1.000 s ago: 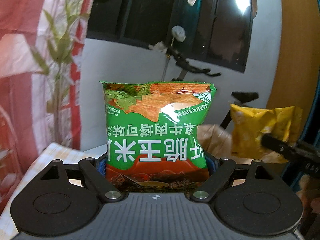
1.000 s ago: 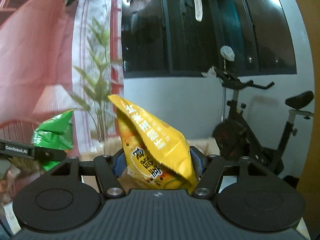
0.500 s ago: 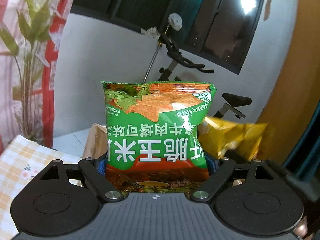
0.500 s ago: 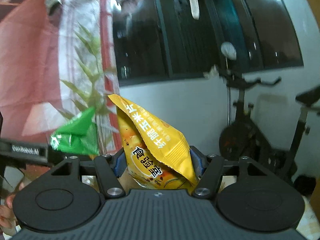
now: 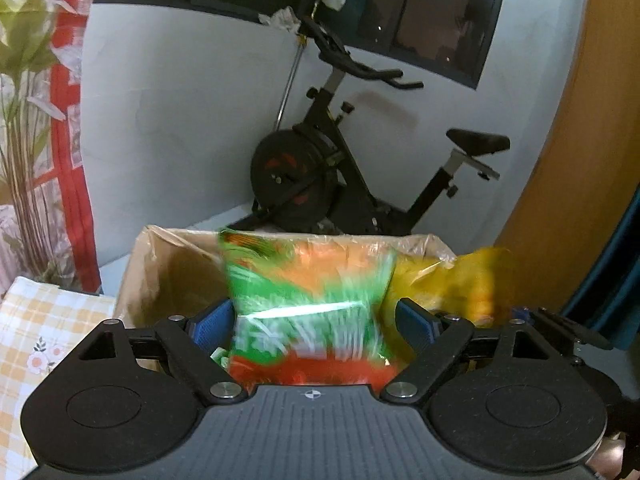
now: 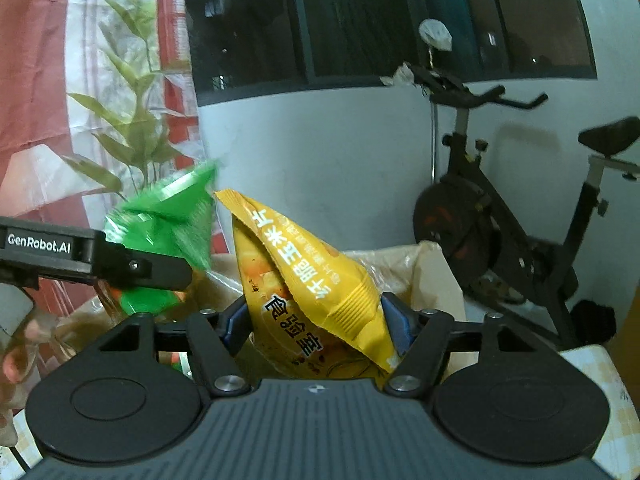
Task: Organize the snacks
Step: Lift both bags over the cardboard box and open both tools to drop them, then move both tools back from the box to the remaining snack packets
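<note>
In the left wrist view a green snack bag [image 5: 308, 312] is motion-blurred between the spread blue pads of my left gripper [image 5: 316, 320], over an open cardboard box [image 5: 160, 264]; the pads stand clear of the bag's sides. In the right wrist view my right gripper [image 6: 316, 320] is shut on a yellow snack bag [image 6: 316, 288], held above the same box [image 6: 436, 276]. The green bag [image 6: 168, 232] and the left gripper's finger also show at the left of the right wrist view. The yellow bag [image 5: 460, 280] shows blurred at the right of the left wrist view.
A black exercise bike [image 5: 328, 176] stands behind the box against a white wall. A checked tablecloth [image 5: 48, 328] lies at the left. A plant [image 6: 128, 128] and red-and-white curtain stand at the left. A wooden panel [image 5: 580, 160] is at the right.
Both grippers tilted down toward the cardboard box. The left gripper's jaws opened and the green bag is dropping, blurred. The right gripper still holds the yellow bag.
</note>
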